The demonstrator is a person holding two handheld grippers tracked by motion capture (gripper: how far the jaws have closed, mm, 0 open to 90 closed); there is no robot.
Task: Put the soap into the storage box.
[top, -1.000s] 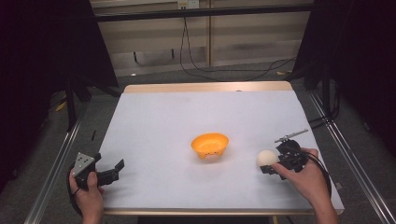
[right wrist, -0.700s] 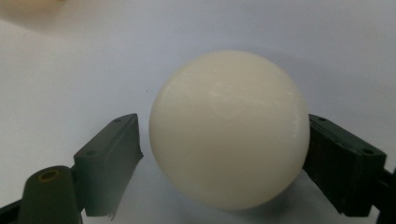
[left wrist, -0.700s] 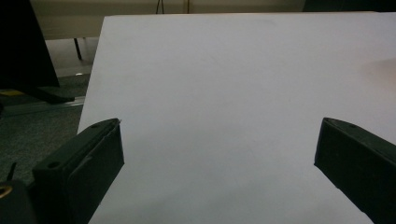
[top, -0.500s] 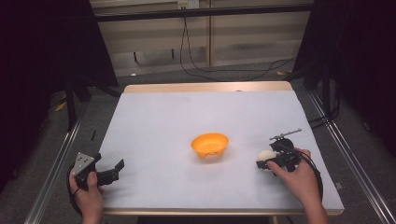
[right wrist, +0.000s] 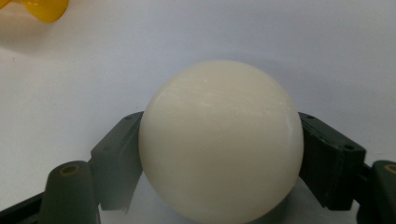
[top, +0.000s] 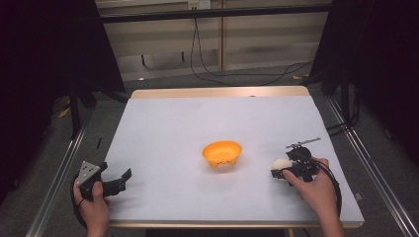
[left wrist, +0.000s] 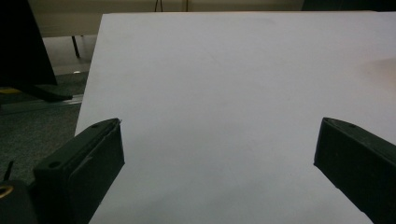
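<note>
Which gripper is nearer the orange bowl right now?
Right. The right gripper, its fingers shut on the white ball, sits just right of the orange bowl; the left gripper waits open, farther off near the table's front-left corner.

The person's left hand (top: 91, 200) comes in at the near left corner of the white table (top: 163, 133), holding the black two-jaw left gripper (top: 121, 178) with its grey three-cornered plate on top, jaws spread wide apart over bare surface. Near the right edge, the right hand (top: 316, 190) holds the black right gripper (top: 276, 170), its jaws pressed against both sides of a cream-white smooth ball (right wrist: 219, 140).
</note>
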